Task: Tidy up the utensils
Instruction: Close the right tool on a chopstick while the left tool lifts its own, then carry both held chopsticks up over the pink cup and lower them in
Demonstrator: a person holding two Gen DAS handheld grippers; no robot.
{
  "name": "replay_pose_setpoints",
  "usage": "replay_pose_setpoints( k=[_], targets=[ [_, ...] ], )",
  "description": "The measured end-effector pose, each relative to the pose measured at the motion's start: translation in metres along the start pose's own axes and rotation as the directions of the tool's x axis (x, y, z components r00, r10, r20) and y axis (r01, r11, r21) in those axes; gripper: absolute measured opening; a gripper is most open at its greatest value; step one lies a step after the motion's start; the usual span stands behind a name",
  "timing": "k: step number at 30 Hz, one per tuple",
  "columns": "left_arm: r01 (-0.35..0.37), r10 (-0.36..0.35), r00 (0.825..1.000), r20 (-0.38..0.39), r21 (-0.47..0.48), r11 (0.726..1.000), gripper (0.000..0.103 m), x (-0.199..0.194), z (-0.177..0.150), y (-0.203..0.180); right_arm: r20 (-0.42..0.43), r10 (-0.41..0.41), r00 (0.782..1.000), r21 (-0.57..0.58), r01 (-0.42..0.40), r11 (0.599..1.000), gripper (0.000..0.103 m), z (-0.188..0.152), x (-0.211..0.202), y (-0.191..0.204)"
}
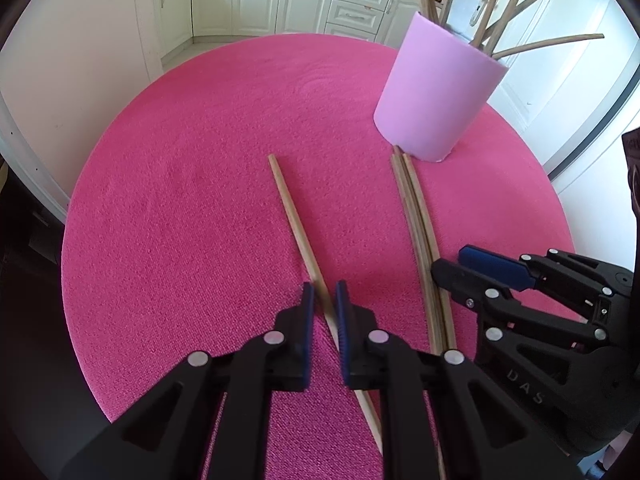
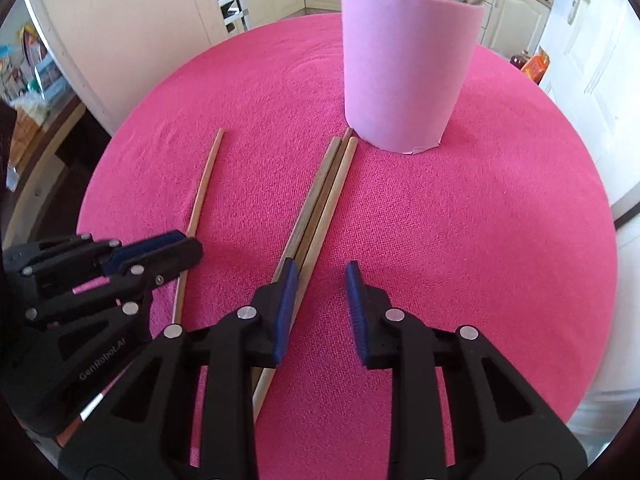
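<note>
Chopsticks: 1 single chopstick (image 1: 292,220) flat on pink surface (image 1: 180,200), long axis toward pink cup (image 1: 436,92), pinched in closed left gripper (image 1: 325,300) jaws. Bundle of 3 (image 2: 324,196) alongside, under right gripper (image 2: 322,280), jaws partly open, gripping nothing. Near ends hidden.

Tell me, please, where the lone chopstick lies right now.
In the left wrist view, the lone chopstick lies mid-mat between the left claw pads, left of the chopstick bundle.
</note>
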State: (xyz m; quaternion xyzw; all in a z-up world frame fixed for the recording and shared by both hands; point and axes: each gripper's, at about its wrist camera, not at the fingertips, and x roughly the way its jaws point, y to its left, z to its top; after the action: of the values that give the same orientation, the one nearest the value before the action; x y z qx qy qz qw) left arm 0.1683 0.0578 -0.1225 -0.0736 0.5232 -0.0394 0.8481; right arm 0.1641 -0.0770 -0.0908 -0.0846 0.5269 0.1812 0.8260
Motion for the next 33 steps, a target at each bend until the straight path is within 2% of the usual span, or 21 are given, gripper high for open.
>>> replay_pose_setpoints(
  k=[2,8,11,15,21,28,31,33],
  targets=[
    [0.001,-0.001,1.0,-0.001,0.002,1.0,0.011,0.0,0.0,0.0,-0.029,0.001,1.0,-0.007,-0.001,1.0,0.025,-0.001,0.003,-0.001],
    [-0.021,0.021,1.0,0.002,0.011,1.0,0.01,0.0,0.0,-0.006,-0.021,-0.03,0.999,-0.024,0.029,0.999,0.025,0.001,0.006,0.003],
    [-0.013,0.013,1.0,0.002,0.004,1.0,0.008,-0.001,0.0,-0.006,-0.013,-0.034,0.999,-0.033,0.034,0.999,0.015,0.002,0.005,0.003],
    [0.003,-0.003,1.0,0.01,-0.005,1.0,0.006,-0.007,0.0,-0.004,-0.013,0.01,1.0,-0.003,-0.01,1.0,0.007,0.0,0.003,-0.008],
    [0.017,-0.017,0.999,0.03,-0.015,1.0,0.006,-0.014,0.0,-0.005,0.004,0.068,0.998,0.026,-0.068,0.997,0.006,-0.009,-0.009,-0.027],
    [0.053,-0.055,0.992,0.109,0.019,0.998,0.006,-0.03,0.0,-0.019,0.105,0.142,0.984,0.054,-0.149,0.987,0.006,-0.017,-0.034,-0.042],
    [0.076,-0.082,0.983,0.165,0.042,0.996,0.006,-0.039,0.002,-0.025,0.159,0.178,0.971,0.054,-0.188,0.981,0.006,-0.02,-0.047,-0.048],
    [0.103,-0.114,0.968,0.224,0.06,0.993,0.006,-0.047,0.002,-0.028,0.21,0.208,0.955,0.049,-0.223,0.974,0.006,-0.021,-0.056,-0.049]
  ],
)
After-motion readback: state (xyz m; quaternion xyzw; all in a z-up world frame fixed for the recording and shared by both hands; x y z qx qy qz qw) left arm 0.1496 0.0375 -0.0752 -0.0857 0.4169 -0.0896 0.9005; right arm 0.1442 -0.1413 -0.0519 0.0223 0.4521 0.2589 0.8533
